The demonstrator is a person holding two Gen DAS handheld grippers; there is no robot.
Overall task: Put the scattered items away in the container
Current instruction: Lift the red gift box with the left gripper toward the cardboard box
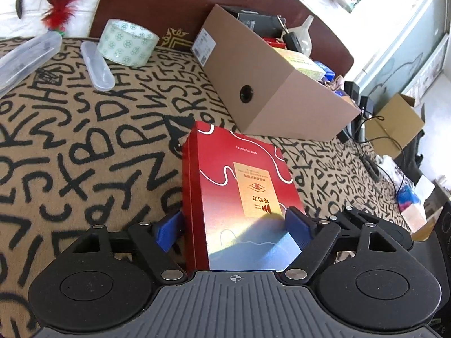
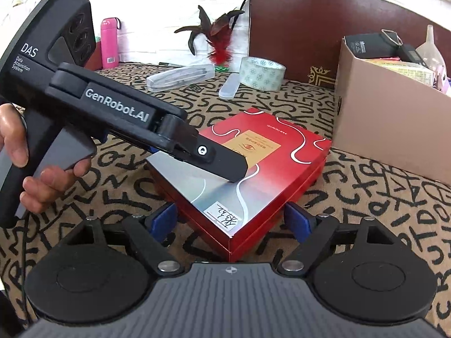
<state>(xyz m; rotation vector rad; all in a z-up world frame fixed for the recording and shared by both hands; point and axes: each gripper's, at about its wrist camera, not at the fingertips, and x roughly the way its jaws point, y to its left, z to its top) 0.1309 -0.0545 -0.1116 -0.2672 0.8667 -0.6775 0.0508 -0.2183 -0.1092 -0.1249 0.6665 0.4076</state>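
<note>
Lying flat on the letter-patterned cloth [image 1: 84, 129], just in front of the cardboard container [image 1: 270, 90]: red box [image 1: 242, 186], gold label up, silver-blue near end. Straddled at that near end by the left gripper [image 1: 235, 226], blue pads [image 1: 166, 229] either side of the box's width, left pad against the red side wall, right pad at the top edge; whether pinching or merely touching, cannot tell. Seen from the right wrist view, same left gripper [image 2: 236, 169] slanting down across the box lid [image 2: 253, 169], dark finger tip lying on the lid, handle held by a hand [image 2: 33, 169].

Spread wide and holding nothing: right gripper [image 2: 232, 225], pads [image 2: 298, 222] flanking the near corner of the box without touching it, that corner bearing a white handwritten sticker [image 2: 225, 215].

Already sitting in the container: a black box, a clear funnel, a yellow-green packet. Farther back on the cloth: tape roll [image 1: 126, 42], small clear case [image 1: 97, 66] beside it, longer clear case [image 1: 26, 56], red-and-black feather toy [image 1: 60, 8]. Against the white wall in the right wrist view, a pink bottle [image 2: 109, 43].
</note>
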